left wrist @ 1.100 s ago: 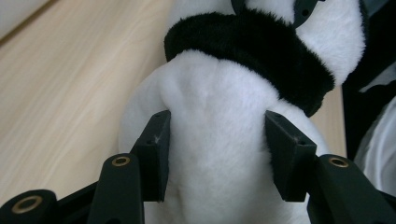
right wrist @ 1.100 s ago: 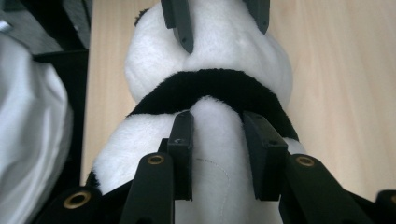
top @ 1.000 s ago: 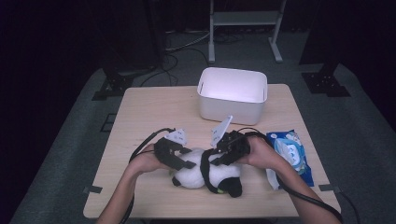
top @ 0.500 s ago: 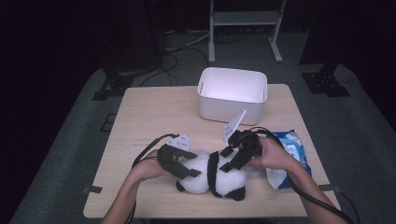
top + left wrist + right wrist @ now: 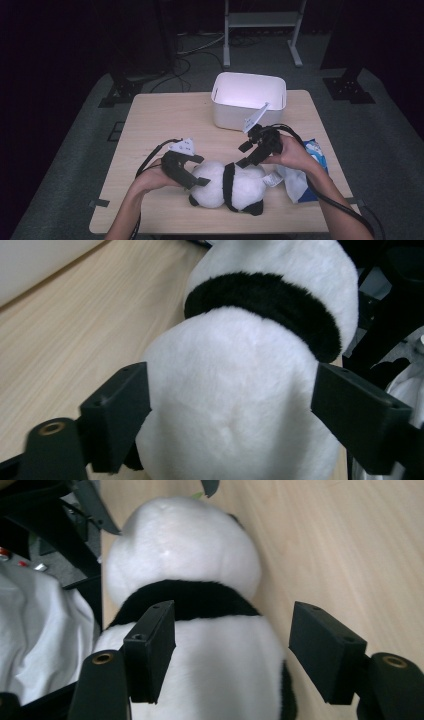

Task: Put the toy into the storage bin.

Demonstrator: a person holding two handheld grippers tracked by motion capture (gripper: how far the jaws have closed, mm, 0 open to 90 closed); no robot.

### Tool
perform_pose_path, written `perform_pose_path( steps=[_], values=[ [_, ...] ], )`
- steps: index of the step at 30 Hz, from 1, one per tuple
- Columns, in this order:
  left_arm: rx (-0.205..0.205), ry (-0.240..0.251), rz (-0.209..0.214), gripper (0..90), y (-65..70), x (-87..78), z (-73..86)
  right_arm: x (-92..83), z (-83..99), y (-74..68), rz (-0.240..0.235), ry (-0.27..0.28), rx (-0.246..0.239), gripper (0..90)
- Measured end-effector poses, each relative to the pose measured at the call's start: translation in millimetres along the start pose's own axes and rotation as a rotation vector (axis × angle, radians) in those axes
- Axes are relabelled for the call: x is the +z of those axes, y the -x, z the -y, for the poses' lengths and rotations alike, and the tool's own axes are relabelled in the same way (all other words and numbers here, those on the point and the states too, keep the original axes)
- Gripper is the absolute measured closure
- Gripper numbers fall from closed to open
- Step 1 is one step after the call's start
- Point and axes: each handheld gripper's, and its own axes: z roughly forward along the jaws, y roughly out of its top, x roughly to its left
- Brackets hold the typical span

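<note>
A plush panda (image 5: 235, 186), white with a black band, lies on its side near the table's front edge. My left gripper (image 5: 199, 171) is at its left end, with the round white head (image 5: 240, 405) between the jaws. The left gripper (image 5: 235, 405) has just been opening; its pads stand off the fur, so it is open. My right gripper (image 5: 244, 156) hovers above the panda's right end, tilted down at it. In the right gripper view the right gripper (image 5: 235, 640) has also just been opening and is open, with the panda (image 5: 185, 555) below it, not gripped.
A white bin (image 5: 248, 100) stands at the back of the wooden table (image 5: 165, 120). A blue wipes packet (image 5: 314, 149) and a white cloth (image 5: 295, 182) lie at the right, under the right hand. A tag (image 5: 272, 180) sticks out of the panda.
Both grippers were shut on the panda and have opened. The right gripper has moved right and up, off the plush. The left hand has stayed at the head.
</note>
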Motion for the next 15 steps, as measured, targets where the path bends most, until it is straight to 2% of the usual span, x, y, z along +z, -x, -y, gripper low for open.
perform_pose_path(
  steps=[2, 5, 15],
  values=[
    [-0.006, -0.038, 0.023, 13.9, -1.2, 10.1, 3.3, -2.1, -2.5, 7.3, 0.028, 0.01, 0.009, 32.3],
    [-0.001, -0.038, 0.02, 12.2, -0.1, 8.9, 0.8, -5.5, -3.8, 14.1, 0.042, 0.033, 0.02, 31.8],
    [0.011, -0.041, 0.036, 11.3, 0.1, 12.5, 2.4, -12.1, -8.8, 37.7, 0.102, 0.048, 0.039, 30.9]
  ],
)
